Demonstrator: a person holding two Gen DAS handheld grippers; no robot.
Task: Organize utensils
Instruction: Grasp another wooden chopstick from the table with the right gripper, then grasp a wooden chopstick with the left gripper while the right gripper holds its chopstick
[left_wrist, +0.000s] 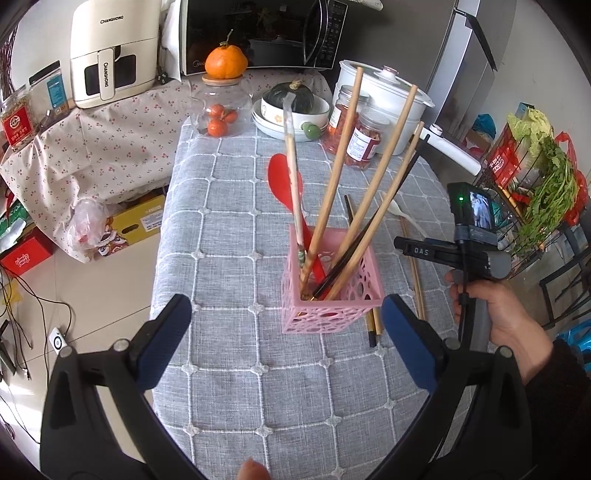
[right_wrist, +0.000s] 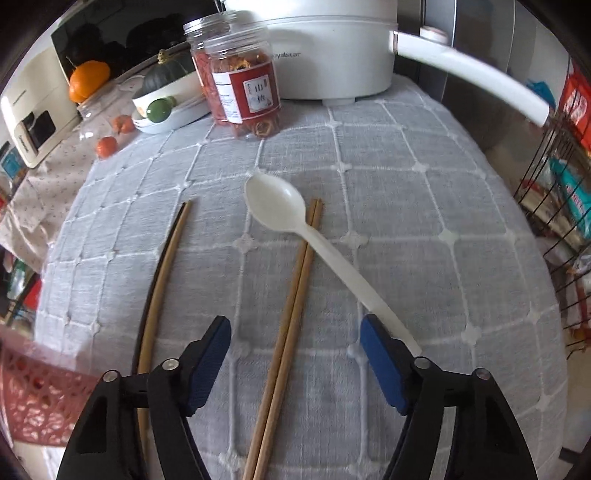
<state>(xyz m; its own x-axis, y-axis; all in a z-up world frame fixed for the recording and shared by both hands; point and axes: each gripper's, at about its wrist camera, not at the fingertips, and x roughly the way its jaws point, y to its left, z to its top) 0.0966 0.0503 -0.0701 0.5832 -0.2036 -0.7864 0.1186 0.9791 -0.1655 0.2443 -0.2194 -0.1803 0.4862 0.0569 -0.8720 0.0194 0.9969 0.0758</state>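
Observation:
A pink perforated basket (left_wrist: 328, 295) stands on the grey checked tablecloth and holds several wooden chopsticks (left_wrist: 340, 166), a dark chopstick and a red spatula (left_wrist: 284, 181). My left gripper (left_wrist: 286, 328) is open and empty just in front of the basket. My right gripper (right_wrist: 295, 336) is open and empty, straddling a pair of wooden chopsticks (right_wrist: 295, 295) lying on the cloth. A white plastic spoon (right_wrist: 295, 218) lies across them, its handle reaching the right finger. Another wooden and dark chopstick pair (right_wrist: 162, 280) lies to the left, by the basket's edge (right_wrist: 37, 391).
At the table's back stand two jars of dried fruit (right_wrist: 240, 81), a white electric pot (right_wrist: 321, 48), stacked bowls with a green squash (left_wrist: 291, 99) and a glass jar with oranges (left_wrist: 219, 107). A wire rack with greens (left_wrist: 543, 177) stands right of the table.

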